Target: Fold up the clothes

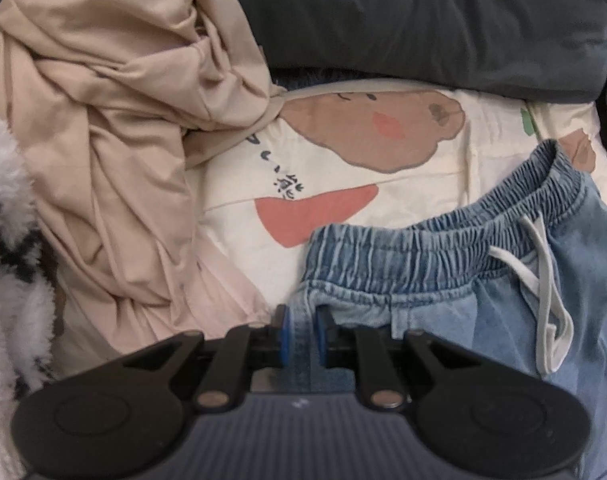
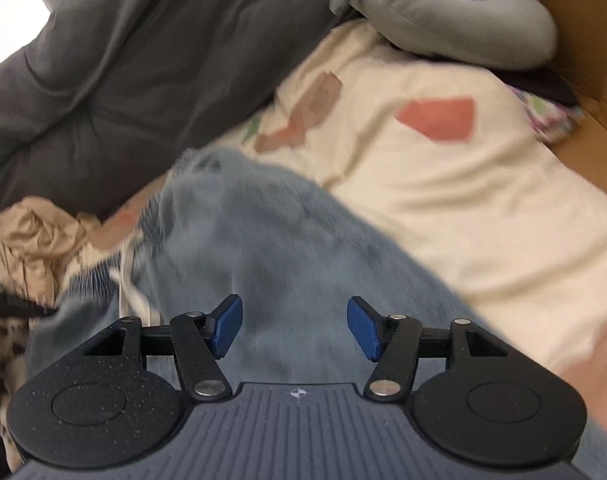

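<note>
Light blue denim shorts (image 1: 503,304) with an elastic waistband and a white drawstring (image 1: 543,280) lie on a cream printed bedsheet (image 1: 343,184). My left gripper (image 1: 303,328) is shut on a fold of the denim just below the waistband's left end. In the right wrist view the same denim shorts (image 2: 271,248) spread out, blurred, under my right gripper (image 2: 294,326), which hovers above them with its blue pads wide apart and nothing between them. The left gripper's black tip (image 2: 11,306) shows at the left edge.
A crumpled beige garment (image 1: 115,128) lies left of the shorts, with a fluffy white and black blanket (image 1: 7,264) beyond it. A dark grey duvet (image 1: 423,20) lies along the far side. A grey pillow (image 2: 463,16) and a cardboard box (image 2: 591,52) stand at the right.
</note>
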A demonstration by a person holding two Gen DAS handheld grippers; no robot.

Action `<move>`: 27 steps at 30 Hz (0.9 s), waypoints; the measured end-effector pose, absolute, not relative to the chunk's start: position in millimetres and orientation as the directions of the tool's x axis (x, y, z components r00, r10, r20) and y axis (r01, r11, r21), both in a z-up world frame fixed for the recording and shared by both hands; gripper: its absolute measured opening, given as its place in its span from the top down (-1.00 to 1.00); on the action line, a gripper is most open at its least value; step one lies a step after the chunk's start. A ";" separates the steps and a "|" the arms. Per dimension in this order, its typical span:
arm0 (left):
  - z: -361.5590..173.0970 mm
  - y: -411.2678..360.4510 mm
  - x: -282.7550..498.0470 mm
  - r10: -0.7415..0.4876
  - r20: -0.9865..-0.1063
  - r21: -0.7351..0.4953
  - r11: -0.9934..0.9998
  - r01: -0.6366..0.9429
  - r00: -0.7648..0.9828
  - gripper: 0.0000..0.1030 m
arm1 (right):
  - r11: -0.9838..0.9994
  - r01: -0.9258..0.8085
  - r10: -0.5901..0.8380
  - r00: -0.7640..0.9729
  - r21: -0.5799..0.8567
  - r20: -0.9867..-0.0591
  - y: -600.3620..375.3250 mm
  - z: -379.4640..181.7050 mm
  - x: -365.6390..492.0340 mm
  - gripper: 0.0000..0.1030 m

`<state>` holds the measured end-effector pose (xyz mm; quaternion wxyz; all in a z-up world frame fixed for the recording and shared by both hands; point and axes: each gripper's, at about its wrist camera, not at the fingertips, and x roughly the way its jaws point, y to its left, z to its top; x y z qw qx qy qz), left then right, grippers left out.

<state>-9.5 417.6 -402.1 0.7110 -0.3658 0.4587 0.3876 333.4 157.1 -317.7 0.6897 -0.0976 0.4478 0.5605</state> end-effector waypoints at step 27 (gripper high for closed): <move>-397.9 417.3 -29.2 0.211 -0.905 -0.250 0.442 -0.862 0.370 0.71 | 0.026 -0.965 0.588 -0.198 0.262 -0.784 356.5 -319.0 346.9 -0.25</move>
